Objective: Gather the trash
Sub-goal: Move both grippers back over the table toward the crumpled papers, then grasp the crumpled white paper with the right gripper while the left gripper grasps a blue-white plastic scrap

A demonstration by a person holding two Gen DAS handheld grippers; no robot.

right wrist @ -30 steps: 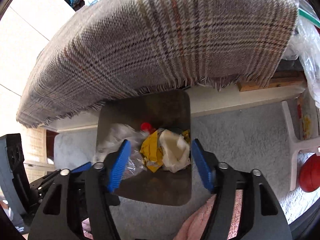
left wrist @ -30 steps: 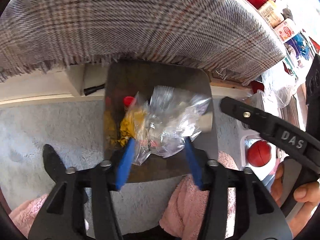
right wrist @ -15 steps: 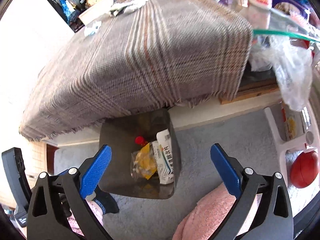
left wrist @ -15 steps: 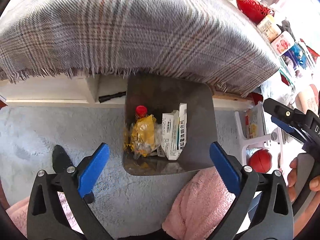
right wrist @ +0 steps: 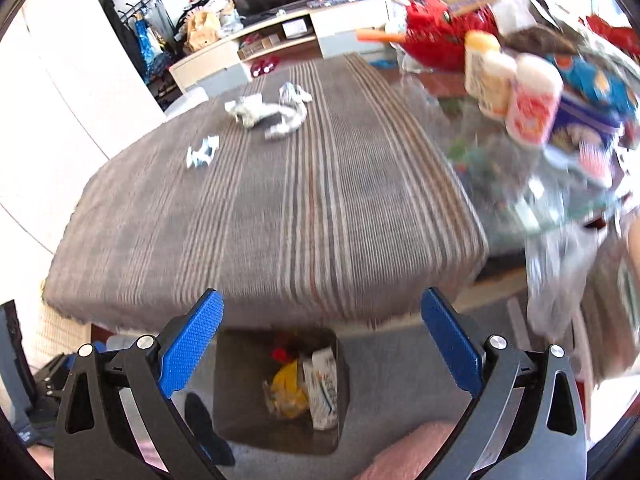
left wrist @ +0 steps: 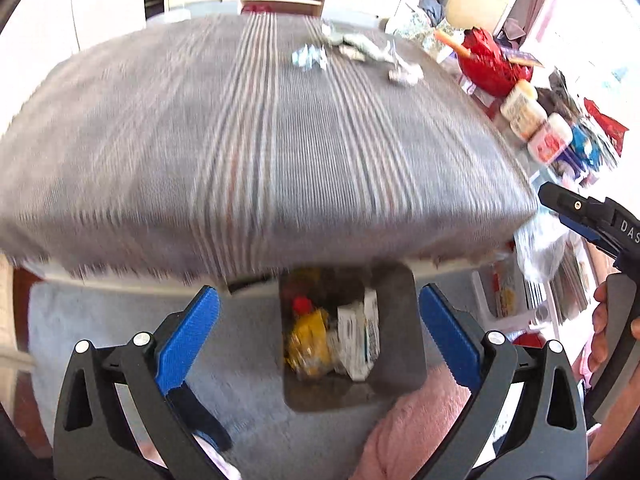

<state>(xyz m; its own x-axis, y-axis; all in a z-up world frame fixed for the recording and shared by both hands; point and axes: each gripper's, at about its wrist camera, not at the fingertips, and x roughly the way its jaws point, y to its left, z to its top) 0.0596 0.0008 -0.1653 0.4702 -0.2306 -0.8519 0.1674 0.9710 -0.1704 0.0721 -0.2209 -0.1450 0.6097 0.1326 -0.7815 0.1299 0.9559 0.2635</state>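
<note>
Left gripper point(left wrist: 318, 330) and right gripper point(right wrist: 322, 336), jaws wide and empty; dark square bin point(left wrist: 396, 308) at 6 o'clock holding yellow wrapper point(left wrist: 308, 338), white carton point(left wrist: 358, 336); crumpled papers point(right wrist: 264, 114) at 12 o'clock on striped cloth point(right wrist: 304, 208).

The near and middle part of the grey striped cloth-covered table point(right wrist: 280, 200) is bare, so a gripper could pass over it freely. Crumpled silver and white wrappers point(right wrist: 268, 114) lie near its far edge, and white bottles point(right wrist: 508, 88) and a red basket point(right wrist: 436, 36) crowd its right side. The dark square bin point(right wrist: 280, 388) on the floor at the near edge is open on top.
</note>
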